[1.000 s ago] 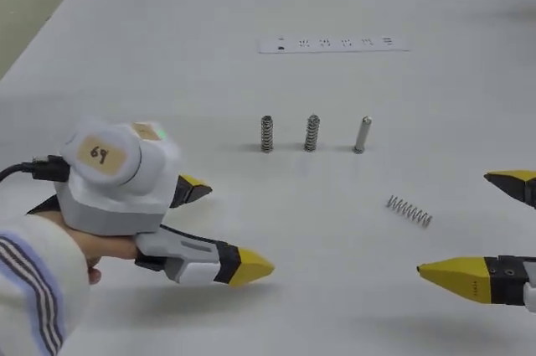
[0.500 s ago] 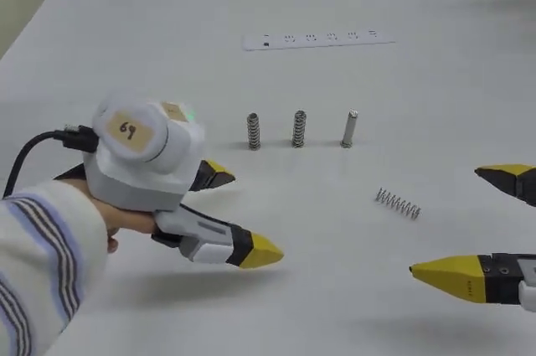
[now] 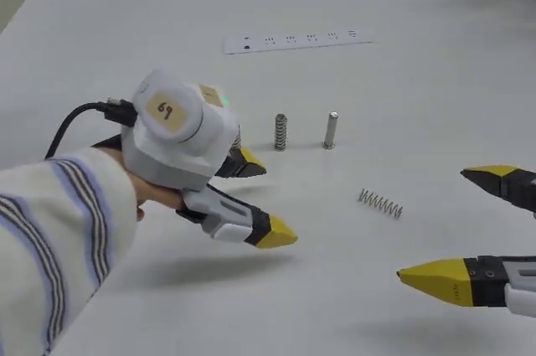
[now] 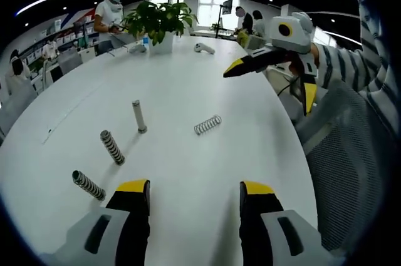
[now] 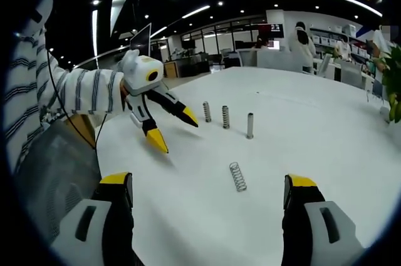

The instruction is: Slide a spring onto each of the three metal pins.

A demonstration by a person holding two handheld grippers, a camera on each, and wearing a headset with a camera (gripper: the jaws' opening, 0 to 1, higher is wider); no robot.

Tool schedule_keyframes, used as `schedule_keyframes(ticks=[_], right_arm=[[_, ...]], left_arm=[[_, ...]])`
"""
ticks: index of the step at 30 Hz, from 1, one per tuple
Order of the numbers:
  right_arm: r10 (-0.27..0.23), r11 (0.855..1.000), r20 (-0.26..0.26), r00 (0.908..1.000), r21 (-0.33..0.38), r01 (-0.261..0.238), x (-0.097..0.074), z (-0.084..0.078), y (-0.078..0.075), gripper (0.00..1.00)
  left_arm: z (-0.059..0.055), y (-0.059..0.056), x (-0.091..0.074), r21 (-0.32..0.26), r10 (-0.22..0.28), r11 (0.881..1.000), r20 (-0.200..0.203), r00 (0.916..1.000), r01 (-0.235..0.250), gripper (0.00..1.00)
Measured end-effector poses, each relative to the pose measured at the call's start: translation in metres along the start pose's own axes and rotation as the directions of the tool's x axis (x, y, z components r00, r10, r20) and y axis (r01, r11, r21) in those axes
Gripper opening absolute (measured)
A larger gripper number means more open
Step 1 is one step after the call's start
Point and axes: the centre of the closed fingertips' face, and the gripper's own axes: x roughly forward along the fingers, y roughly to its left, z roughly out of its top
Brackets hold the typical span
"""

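The left gripper [image 4: 194,188] stood with its jaws wide apart and nothing between them. Just ahead of its left jaw rose the nearest sprung pin [image 4: 88,184], its coil dark-banded from base to top. The second sprung pin [image 4: 112,147] stood beyond that. The bare pin [image 4: 138,116], a plain grey post with a flat top, ended the row farther ahead. The loose spring [image 4: 207,124], a thin silver coil on its side, lay ahead of the open jaws, right of the bare pin and apart from it.

The right gripper [image 5: 208,180] was likewise spread wide and empty. The loose spring lay straight ahead of it, between the lines of its jaws, with the pins in a row beyond.

Around both grippers the white table [image 3: 419,79] lay open. A power strip [image 3: 297,39] sat well beyond the pins. The table's edge curved past the left gripper's right jaw, and a potted plant [image 4: 156,19] stood far ahead.
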Motion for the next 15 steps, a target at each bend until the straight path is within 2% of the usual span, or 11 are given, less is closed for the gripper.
schedule_keyframes(ticks=[5, 11, 15], right_arm=[[-0.003, 1.000, -0.002, 1.0000, 0.007, 0.003, -0.002, -0.002, -0.001, 0.99], [0.000, 1.000, 0.001, 1.0000, 0.016, 0.000, -0.002, -0.005, 0.000, 0.97], [-0.002, 1.000, -0.004, 1.0000, 0.020, 0.002, -0.003, -0.009, 0.000, 0.96]], left_arm=[[0.007, 0.001, 0.009, 0.030, -0.020, 0.999, -0.002, 0.9998, 0.020, 0.51], [0.014, 0.002, 0.023, 0.068, -0.027, 0.997, -0.008, 0.9996, 0.027, 0.45], [0.022, -0.005, 0.033, 0.096, -0.060, 0.993, -0.019, 0.9980, 0.062, 0.41]])
